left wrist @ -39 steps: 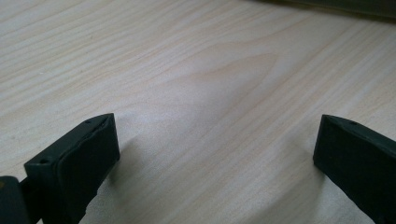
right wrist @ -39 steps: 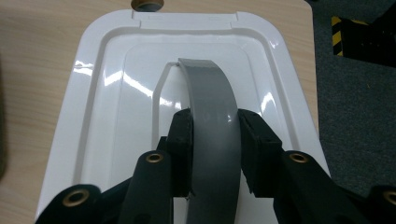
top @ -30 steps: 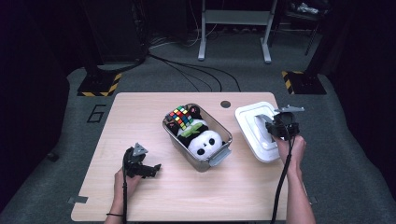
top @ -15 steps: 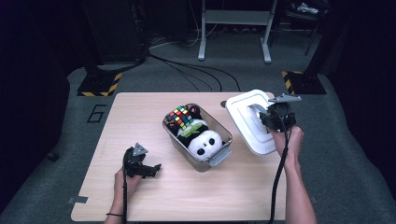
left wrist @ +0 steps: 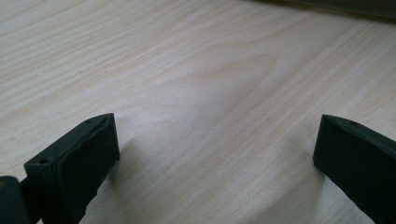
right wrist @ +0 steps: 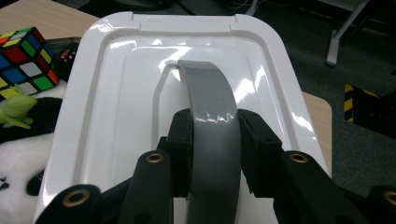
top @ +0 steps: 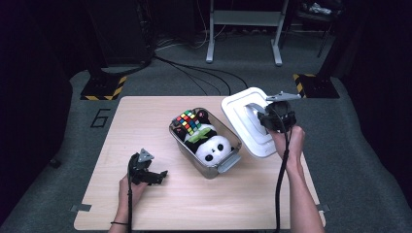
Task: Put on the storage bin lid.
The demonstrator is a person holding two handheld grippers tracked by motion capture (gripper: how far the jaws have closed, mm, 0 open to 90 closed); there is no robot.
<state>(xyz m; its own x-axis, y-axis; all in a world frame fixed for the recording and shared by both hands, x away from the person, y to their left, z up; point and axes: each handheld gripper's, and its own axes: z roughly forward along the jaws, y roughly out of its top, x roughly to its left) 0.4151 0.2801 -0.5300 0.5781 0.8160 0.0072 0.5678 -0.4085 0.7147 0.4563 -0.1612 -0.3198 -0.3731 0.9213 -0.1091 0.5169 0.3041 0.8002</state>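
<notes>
The right gripper [top: 272,119] is clamped on the grey handle [right wrist: 212,121] of the white lid [top: 245,121]; in the right gripper view its two black fingers [right wrist: 182,149] press against either side of that arched grey strap. The lid hangs tilted in the air, off the counter [top: 145,121], above its right part and just beside the right end of the clear bin [top: 228,162]. The bin stands open near the middle of the counter and holds a colourful puzzle cube [top: 188,121], a small green toy [top: 199,136] and a panda plush [top: 213,149]. The left gripper [top: 155,177] rests low over the bare wood near the front left of the counter, well apart from the bin; its fingers [left wrist: 77,161] stand wide apart with nothing between them.
</notes>
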